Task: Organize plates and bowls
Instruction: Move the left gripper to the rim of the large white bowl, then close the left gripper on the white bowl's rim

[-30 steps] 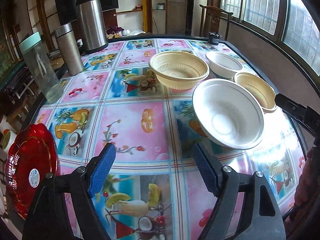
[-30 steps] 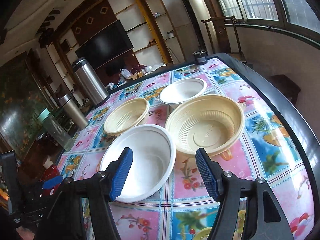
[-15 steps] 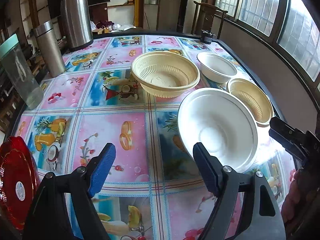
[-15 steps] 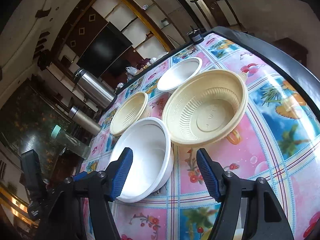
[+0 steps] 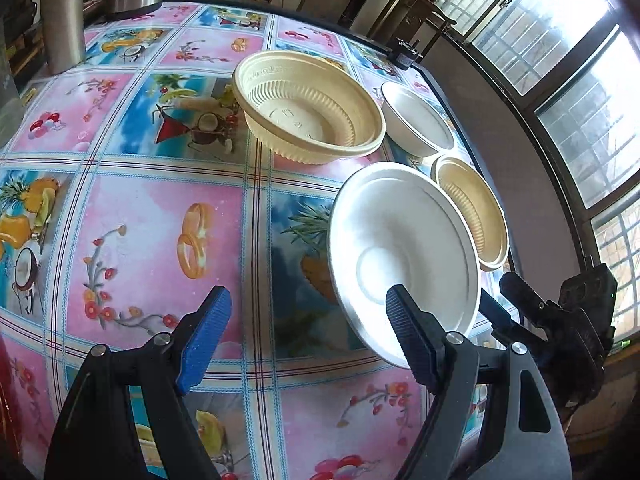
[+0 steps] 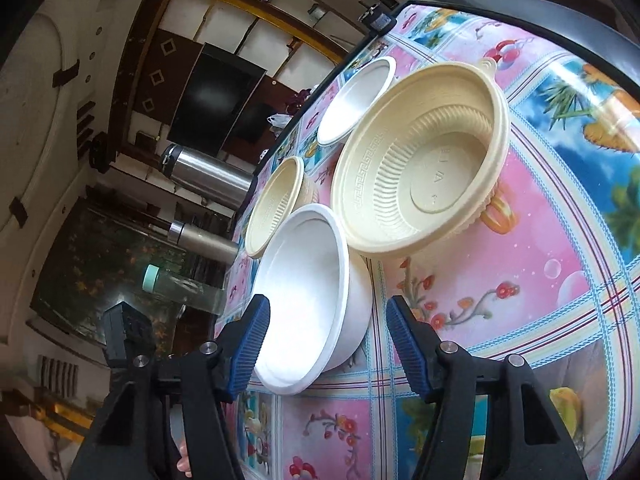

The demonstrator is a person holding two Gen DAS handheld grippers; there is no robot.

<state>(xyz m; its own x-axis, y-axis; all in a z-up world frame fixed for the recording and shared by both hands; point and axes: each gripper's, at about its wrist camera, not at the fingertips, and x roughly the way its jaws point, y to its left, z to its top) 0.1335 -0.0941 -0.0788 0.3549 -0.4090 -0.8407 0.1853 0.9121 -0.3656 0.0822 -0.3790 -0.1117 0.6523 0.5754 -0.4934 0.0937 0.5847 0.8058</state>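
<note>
Smooth white bowl (image 6: 304, 292) beside ribbed cream bowl (image 6: 424, 160)

Tablecloth (image 5: 132, 208): glossy grid of pink and blue squares, printed with fruit, flowers and drinks, divided by pale blue and dark red lines. Beside the large white bowl (image 5: 404, 256), plain and unpatterned: two cream bowls, the nearer (image 6: 420, 184) with a ribbed wall and key-pattern band under the rim, the farther (image 5: 308, 108) ribbed likewise. Small bowl (image 5: 416, 120) beyond them: white. Left gripper (image 5: 308, 340) and right gripper (image 6: 328, 348): black frames, ridged blue pads. Flasks (image 6: 208, 176) behind the bowls: brushed silver steel.
</note>
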